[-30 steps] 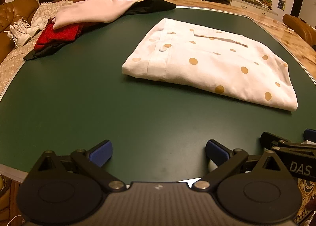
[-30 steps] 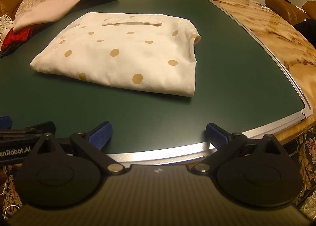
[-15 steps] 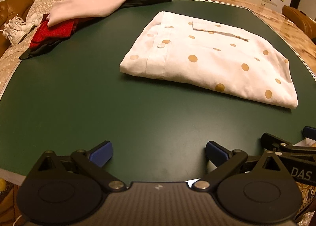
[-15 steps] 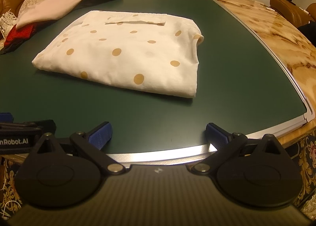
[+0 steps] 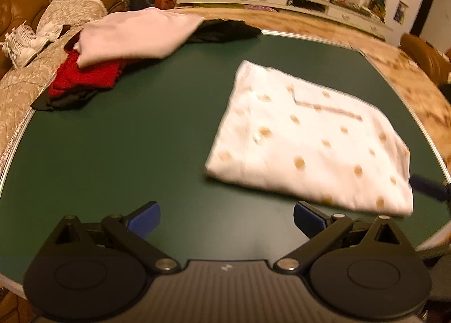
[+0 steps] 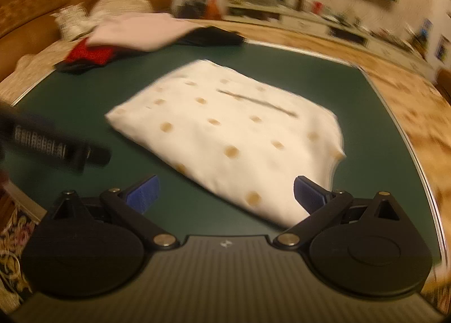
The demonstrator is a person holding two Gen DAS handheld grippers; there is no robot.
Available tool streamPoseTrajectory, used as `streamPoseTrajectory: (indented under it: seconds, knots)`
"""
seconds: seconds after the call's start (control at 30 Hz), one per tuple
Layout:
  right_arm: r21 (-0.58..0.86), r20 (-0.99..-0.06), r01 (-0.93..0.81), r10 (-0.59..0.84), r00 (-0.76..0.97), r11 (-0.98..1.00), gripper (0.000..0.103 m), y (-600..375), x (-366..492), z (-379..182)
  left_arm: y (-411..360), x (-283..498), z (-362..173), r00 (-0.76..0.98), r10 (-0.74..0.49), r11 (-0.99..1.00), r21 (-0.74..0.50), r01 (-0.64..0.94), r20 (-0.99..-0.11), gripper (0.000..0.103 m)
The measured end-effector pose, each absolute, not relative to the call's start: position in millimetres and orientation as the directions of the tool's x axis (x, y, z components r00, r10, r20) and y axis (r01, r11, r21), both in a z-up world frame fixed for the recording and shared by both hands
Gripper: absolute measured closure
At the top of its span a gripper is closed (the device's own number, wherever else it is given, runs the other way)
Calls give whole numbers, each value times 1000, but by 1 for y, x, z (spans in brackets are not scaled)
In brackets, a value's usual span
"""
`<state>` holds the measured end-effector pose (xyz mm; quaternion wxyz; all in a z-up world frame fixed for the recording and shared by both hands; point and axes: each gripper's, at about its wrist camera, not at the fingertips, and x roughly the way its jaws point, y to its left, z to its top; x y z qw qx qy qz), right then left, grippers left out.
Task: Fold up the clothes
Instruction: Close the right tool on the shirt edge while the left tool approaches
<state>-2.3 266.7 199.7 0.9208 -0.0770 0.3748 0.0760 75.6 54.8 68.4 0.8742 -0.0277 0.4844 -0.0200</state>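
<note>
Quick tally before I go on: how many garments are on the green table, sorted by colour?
White with gold polka dots, folded shirt: 1
Pale pink garment, top of the far pile: 1
Red garment, under the pink: 1
Black fabric, in the pile: at least 1; its patches may be separate pieces
Total: at least 4

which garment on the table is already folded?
The white polka-dot shirt, a flat rectangle alone mid-table. The pink, red and black clothes lie in a loose heap at the far left edge.
</note>
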Motion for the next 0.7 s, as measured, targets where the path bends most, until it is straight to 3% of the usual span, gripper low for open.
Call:
streamPoseTrajectory:
  seconds: [0.1, 0.2, 0.33, 0.5, 0.57, 0.63, 0.7]
  knots:
    - [-133, -687, -293, 125, 715, 947, 0, 286, 9, 199, 67, 93, 75, 528, -68, 996, -85, -8, -847, 0]
    - [-181, -675, -384, 169, 719, 906, 18, 305, 21, 198, 73, 110, 77, 518, -90, 993, -114, -15, -851, 0]
    - [-261, -663, -496, 220, 716, 828, 33, 330, 32, 193, 75, 129, 77, 497, -119, 990, -142, -7, -859, 0]
    - [-387, -656, -586, 234, 717, 712, 35, 357, 35, 182, 74, 146, 73, 471, -133, 989, -149, 3, -872, 0]
    - [-445, -651, -599, 219, 727, 666, 44, 365, 35, 175, 73, 149, 72, 469, -141, 988, -157, 6, -872, 0]
    - [-474, -658, -611, 205, 724, 634, 65, 368, 37, 167, 73, 151, 71, 464, -147, 987, -163, 6, -874, 0]
    - [-494, -663, -615, 191, 724, 614, 72, 370, 39, 160, 73, 153, 70, 458, -158, 985, -173, 8, -875, 0]
